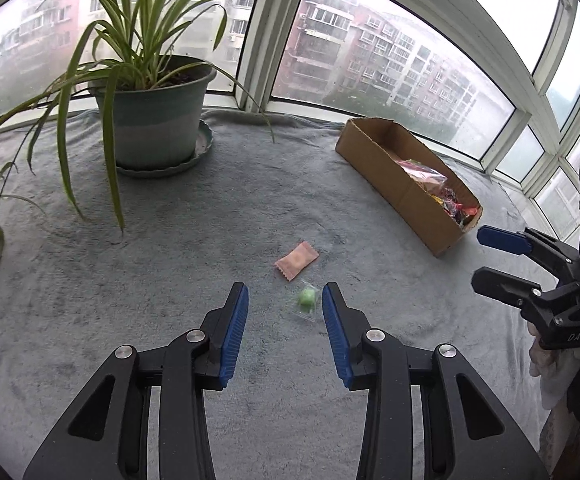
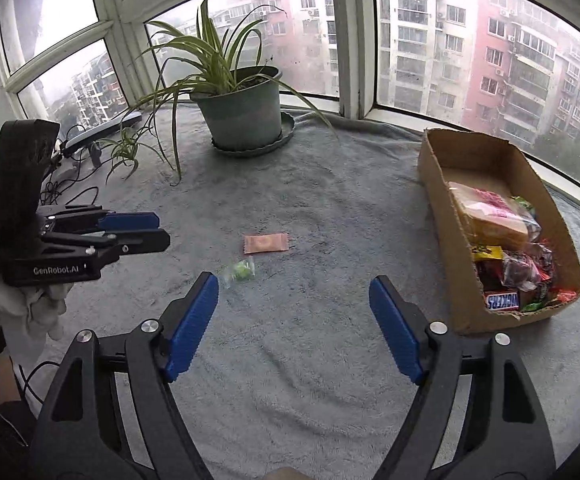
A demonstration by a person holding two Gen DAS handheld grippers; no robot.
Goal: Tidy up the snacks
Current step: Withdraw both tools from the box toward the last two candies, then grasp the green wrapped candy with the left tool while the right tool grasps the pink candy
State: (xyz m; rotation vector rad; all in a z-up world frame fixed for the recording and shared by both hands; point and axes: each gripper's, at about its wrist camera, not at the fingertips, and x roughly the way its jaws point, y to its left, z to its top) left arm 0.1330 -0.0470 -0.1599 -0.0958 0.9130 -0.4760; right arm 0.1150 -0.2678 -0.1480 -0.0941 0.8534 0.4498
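Note:
A pink snack packet (image 1: 297,260) (image 2: 265,243) and a green candy in clear wrap (image 1: 307,298) (image 2: 241,270) lie on the grey blanket. A cardboard box (image 1: 386,182) (image 2: 434,184) at the right holds several wrapped snacks (image 2: 506,256). My left gripper (image 1: 285,300) is open and empty, just short of the green candy, which lies near its right finger. It also shows in the right wrist view (image 2: 158,228) at the left. My right gripper (image 2: 293,292) is open and empty, above the blanket between the loose snacks and the box. It also shows in the left wrist view (image 1: 480,256).
A potted spider plant (image 1: 154,120) (image 2: 242,116) on a saucer stands at the back by the windows, its long leaves hanging over the blanket. Cables and a power strip (image 2: 90,140) lie at the far left. Window frames bound the far edge.

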